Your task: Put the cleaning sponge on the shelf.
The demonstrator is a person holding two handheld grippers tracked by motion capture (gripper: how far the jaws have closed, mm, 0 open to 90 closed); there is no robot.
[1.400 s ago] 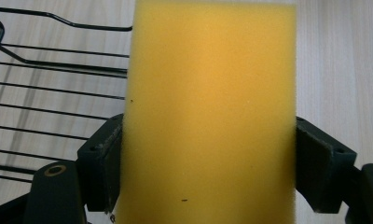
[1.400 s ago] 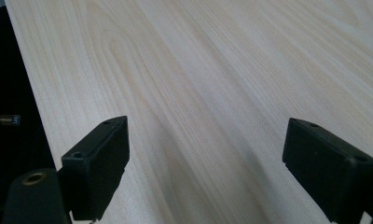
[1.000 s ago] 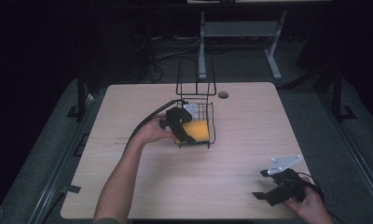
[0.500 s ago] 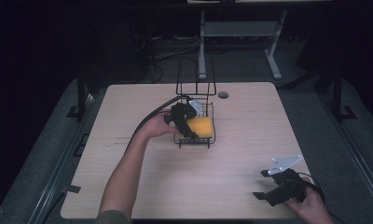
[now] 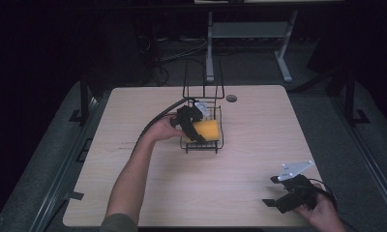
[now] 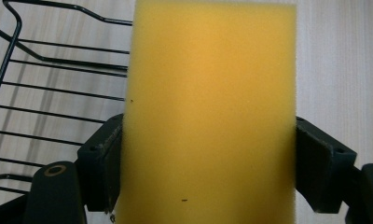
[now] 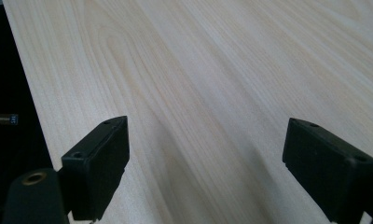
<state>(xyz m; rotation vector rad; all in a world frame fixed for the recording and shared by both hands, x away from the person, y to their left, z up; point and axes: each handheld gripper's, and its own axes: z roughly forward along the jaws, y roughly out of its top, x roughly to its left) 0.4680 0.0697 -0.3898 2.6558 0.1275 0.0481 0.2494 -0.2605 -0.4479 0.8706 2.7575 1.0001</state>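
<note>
While the left gripper [image 5: 194, 129] hangs over the black wire rack [image 5: 215, 145] near the middle of the pale wooden table [image 5: 259, 125], its two black jaws are pressed against the long sides of a yellow rectangular foam sponge [image 5: 205, 130]. The left gripper view shows that sponge [image 6: 208, 112] standing up between the jaw pads, running well past their tips, with the rack's thin black wires [image 6: 49, 93] just to the left of the tongs and bare tabletop behind and to the right. From the high view, the sponge sits within the outline of the rack's low basket part; whether it touches the wires beneath cannot be told. The rack's taller upright loops rise just beyond the tongs.

Well apart from it, at the near right corner of the table, the right gripper [image 5: 283, 198] is held low in the person's hand. Its jaws stand wide, with nothing but wood grain [image 7: 208, 93] between them.
</note>
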